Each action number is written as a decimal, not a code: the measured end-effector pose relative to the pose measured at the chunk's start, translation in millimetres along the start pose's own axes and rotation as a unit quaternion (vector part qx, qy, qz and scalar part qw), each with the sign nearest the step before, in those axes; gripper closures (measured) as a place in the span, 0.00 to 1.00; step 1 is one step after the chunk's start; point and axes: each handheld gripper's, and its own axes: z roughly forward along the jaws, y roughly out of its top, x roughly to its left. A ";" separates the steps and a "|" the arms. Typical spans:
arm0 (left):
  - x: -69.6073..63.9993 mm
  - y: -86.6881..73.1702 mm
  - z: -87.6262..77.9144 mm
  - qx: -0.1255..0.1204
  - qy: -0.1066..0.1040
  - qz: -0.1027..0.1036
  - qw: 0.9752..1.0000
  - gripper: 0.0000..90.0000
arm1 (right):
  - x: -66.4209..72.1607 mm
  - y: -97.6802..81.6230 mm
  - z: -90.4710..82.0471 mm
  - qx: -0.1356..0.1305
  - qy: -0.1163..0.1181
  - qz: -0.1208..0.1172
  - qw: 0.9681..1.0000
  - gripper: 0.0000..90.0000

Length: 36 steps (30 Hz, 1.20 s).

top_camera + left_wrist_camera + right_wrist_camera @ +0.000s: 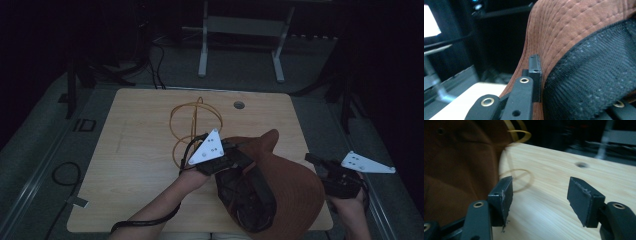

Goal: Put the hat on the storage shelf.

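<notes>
1. Brown hat (280,185) sits at tabletop (140,150) near edge, brim pinched in my left tool (227,162).
2. Right tool (540,200) spread, nothing between, just right of hat.
3. Yellow wire stand (192,125) behind hat.

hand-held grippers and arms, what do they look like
Each hand-held gripper is a black body topped by a pale grey three-cornered plate with small holes: left hand-held gripper, right hand-held gripper. The jaws are black bars with brass-ringed rivets and flat rectangular dark pads, scuffed at the edges. A black cable trails along the left forearm. Both forearms are bare, with no sleeves in sight.
</notes>
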 end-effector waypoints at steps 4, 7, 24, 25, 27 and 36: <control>-2.8 1.3 2.8 -0.008 -0.011 -0.002 1.000 0.97 | 19.3 6.4 15.7 0.001 0.061 -0.015 0.998 0.41; -6.6 3.7 4.7 -0.015 -0.013 0.000 1.000 0.97 | 31.3 9.2 28.2 0.002 0.078 -0.028 0.997 0.46; -28.8 10.5 19.8 0.000 -0.028 0.049 0.998 0.96 | 56.8 22.2 63.5 -0.002 0.140 -0.048 0.989 0.54; -28.5 11.3 19.7 0.001 -0.026 0.051 0.998 0.96 | 57.5 22.2 65.7 -0.003 0.139 -0.049 0.989 0.66; -27.5 12.1 19.5 0.004 -0.029 0.049 0.998 0.96 | 57.7 22.1 66.2 -0.005 0.138 -0.047 0.989 0.72; -22.7 17.6 18.4 0.000 -0.038 0.029 0.999 0.89 | 62.4 26.4 62.2 -0.008 0.137 -0.053 0.989 0.96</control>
